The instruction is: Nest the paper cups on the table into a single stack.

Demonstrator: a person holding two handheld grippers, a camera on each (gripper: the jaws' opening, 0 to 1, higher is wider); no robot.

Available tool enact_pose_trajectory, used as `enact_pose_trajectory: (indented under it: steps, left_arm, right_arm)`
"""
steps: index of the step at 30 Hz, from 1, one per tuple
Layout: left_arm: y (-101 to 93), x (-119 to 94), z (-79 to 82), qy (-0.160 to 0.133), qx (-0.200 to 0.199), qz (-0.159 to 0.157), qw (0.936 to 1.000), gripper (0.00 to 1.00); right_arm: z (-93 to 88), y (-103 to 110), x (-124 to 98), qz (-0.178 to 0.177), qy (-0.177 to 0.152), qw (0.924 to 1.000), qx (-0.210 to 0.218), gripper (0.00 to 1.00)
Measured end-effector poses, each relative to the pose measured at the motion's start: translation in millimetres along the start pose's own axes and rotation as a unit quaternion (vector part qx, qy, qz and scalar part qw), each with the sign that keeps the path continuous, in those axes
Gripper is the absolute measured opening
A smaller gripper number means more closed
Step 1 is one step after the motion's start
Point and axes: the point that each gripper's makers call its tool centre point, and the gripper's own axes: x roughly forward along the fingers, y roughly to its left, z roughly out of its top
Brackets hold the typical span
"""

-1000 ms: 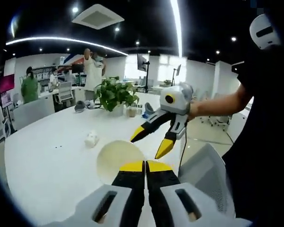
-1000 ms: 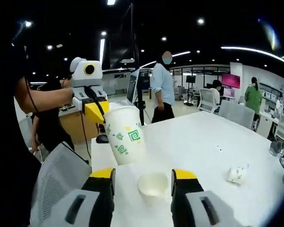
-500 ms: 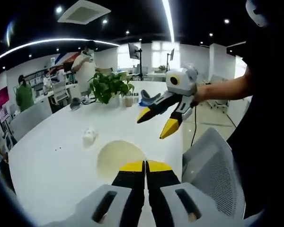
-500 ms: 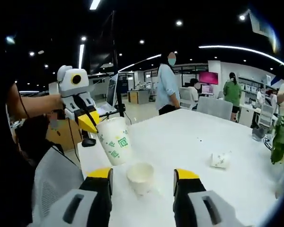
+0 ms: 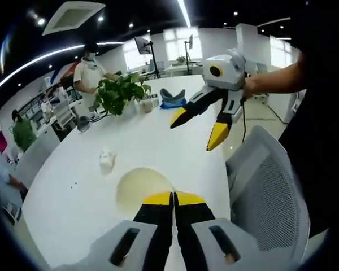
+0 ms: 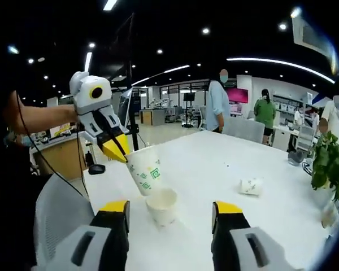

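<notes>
Left gripper [image 6: 114, 148] gripping printed cup [image 6: 145, 170] by rim, jaws closed on it. Over last second cup coming lower and tilting toward plain cup [image 6: 161, 205], which is standing on table [image 6: 214, 169] between right gripper's [image 6: 170, 208] open jaws. Lower edges now touching or overlapping; nesting looking close. 3rd cup [image 6: 250, 186] lying on side, well beyond jaws.

Left view: held cup's mouth [image 5: 142, 188] hiding plain cup. Seating depth: cannot tell.
</notes>
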Motion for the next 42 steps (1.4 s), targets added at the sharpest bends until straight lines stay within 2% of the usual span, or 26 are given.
enact_pose_trajectory:
  steps: [7, 16, 25, 42]
  left_arm:
    - [1.6, 13.2, -3.9, 0.022, 0.011, -0.009, 0.9997, 0.0]
    - [3.3, 29.8, -12.7, 0.057, 0.041, -0.018, 0.9974, 0.0]
    - [4.6, 42.1, -22.2, 0.085, 0.054, -0.032, 0.9943, 0.0]
    - [2.7, 63.7, -39.3, 0.122, 0.061, -0.064, 0.9886, 0.0]
  right_arm:
    - [-9.9, -5.3, -6.4, -0.021, 0.005, 0.9998, -0.005, 0.69]
    - [-18.5, -7.7, -14.4, -0.036, 0.009, 0.9993, 0.0, 0.74]
    - [-27.1, -7.3, -17.0, -0.048, 0.009, 0.9987, 0.011, 0.8]
    - [-40.5, -8.7, -16.7, -0.055, 0.025, 0.998, 0.017, 0.85]
